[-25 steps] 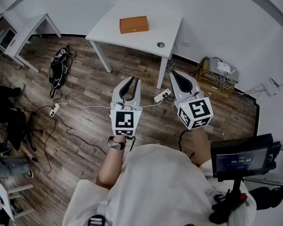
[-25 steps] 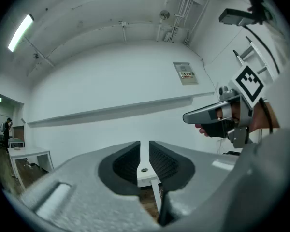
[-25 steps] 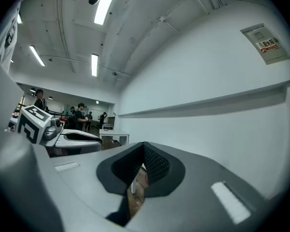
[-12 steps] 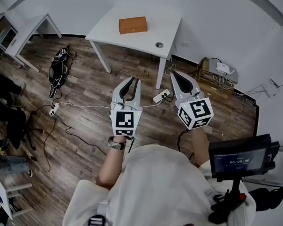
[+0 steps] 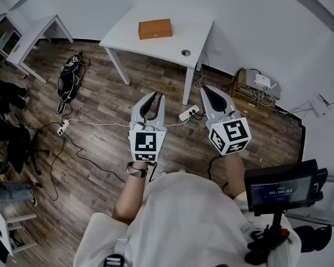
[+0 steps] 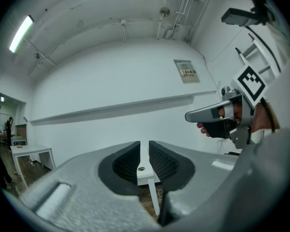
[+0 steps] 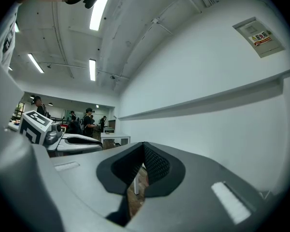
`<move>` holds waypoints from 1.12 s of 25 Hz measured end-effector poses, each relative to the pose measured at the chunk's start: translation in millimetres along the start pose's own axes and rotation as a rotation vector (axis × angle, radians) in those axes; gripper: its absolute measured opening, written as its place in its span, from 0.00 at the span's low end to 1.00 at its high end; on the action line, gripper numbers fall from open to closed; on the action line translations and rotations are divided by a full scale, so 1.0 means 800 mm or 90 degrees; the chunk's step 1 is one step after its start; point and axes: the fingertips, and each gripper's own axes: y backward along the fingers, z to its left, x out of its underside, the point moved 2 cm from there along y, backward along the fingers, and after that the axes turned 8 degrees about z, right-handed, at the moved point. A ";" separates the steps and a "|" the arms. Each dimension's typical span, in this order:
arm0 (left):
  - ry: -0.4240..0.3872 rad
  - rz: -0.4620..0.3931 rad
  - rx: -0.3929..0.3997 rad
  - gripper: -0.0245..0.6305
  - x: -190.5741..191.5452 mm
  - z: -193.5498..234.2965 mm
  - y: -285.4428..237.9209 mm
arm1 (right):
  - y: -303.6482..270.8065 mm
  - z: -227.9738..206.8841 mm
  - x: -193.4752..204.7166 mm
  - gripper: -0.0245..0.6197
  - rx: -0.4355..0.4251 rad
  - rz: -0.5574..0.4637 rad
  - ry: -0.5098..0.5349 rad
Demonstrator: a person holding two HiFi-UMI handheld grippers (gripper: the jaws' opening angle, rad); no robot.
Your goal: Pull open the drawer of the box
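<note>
Left gripper [image 5: 157, 95] is held out level at the centre of the head view, on a bare forearm [image 5: 128, 196] stretched forward. Its jaws stand a narrow slit apart with nothing between them (in its own view only the far table shows through the gap). Right gripper [image 5: 203, 87] hangs just beside it, to the right, also level, with its jaws pressed together and empty. The 2 noses point toward the top of the frame, at the white table [image 5: 172, 46]. The box [image 5: 155, 29] lies flat on that table, upper centre, well apart from the 2 grippers. Its long axis runs left to right across the frame, rising slightly to the right, with a long side toward the person. Which face carries the drawer cannot be made out.
</note>
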 end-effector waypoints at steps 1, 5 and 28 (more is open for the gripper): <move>0.001 0.002 0.000 0.13 0.000 -0.004 -0.002 | 0.002 -0.003 0.002 0.04 -0.001 0.001 -0.001; 0.004 0.009 -0.005 0.13 0.003 -0.017 -0.008 | 0.009 -0.018 0.010 0.04 -0.005 0.003 -0.001; 0.018 0.042 -0.024 0.13 0.044 0.034 -0.082 | -0.085 -0.046 0.030 0.04 -0.024 0.037 -0.007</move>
